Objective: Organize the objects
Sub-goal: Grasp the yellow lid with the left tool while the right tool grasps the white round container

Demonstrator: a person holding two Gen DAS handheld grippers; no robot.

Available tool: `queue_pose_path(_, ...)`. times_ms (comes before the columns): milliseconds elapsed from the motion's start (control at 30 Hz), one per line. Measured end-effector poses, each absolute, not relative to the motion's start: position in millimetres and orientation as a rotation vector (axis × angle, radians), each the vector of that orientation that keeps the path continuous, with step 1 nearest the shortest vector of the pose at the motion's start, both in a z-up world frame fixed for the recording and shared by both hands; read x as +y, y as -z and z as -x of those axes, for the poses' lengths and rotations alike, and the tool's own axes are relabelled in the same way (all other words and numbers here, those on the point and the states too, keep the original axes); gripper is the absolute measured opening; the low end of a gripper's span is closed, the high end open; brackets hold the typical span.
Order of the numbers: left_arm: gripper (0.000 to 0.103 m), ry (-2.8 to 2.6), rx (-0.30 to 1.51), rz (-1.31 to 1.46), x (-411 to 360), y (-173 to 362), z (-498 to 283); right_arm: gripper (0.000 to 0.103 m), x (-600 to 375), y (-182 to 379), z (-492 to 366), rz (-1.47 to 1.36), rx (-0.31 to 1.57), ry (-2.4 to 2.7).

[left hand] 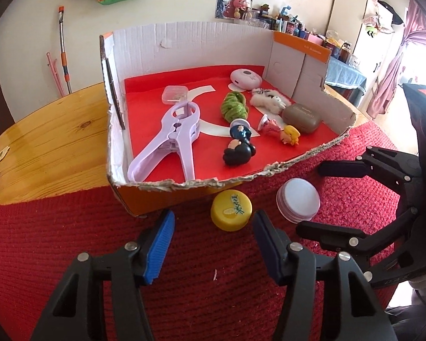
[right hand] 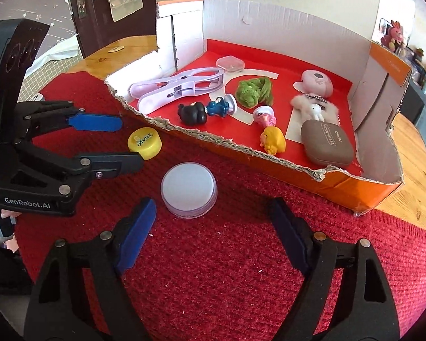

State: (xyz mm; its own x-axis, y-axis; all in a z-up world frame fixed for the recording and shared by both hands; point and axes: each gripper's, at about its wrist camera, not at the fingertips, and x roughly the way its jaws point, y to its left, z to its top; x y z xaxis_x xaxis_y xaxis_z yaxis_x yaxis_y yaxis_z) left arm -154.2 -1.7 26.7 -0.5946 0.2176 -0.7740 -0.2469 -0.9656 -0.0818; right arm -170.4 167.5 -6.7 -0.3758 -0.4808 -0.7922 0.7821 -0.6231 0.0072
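A lived-in room is showing behind the work: a pale wall with a green bag hanging at the top of the left wrist view, and a crowded shelf at the upper right. A wooden desk is carrying a red knitted mat, and a cut-down cardboard box is sitting on both, its torn front edge lowered, probably so things can be dropped in easily.

Inside the box, a lilac clip, a green scrunchie, a brown case, a white plush, a pink round gadget, a small clear box and 4 small figurines are already lying on the red lining.

2 things are waiting outside, on the mat just in front of the box: a yellow cap at lower centre of the left wrist view and a white lid at the centre of the right wrist view. They are lying near each other but apart.

The left tongs are standing spread and empty, straddling the line to the yellow cap, which is lying just beyond the tips. The right tongs are likewise gaping with nothing between them, aimed at the white lid just ahead. Each tool seems to be lining up on its own cap, so my guess is that both pieces are about to be gripped and lifted over the low edge.
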Motion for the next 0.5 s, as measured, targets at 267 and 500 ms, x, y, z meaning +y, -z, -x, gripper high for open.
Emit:
queue_pose_path(267,0.031,-2.564,0.040,1.235,2.0,-27.1,157.6,0.064,159.6,6.2,167.5,-0.992,0.507,2.055)
queue_pose_path(500,0.031,-2.537,0.047,1.211,9.3,-27.7,152.7,0.039,151.5,6.0,159.0,-0.954,0.534,2.013)
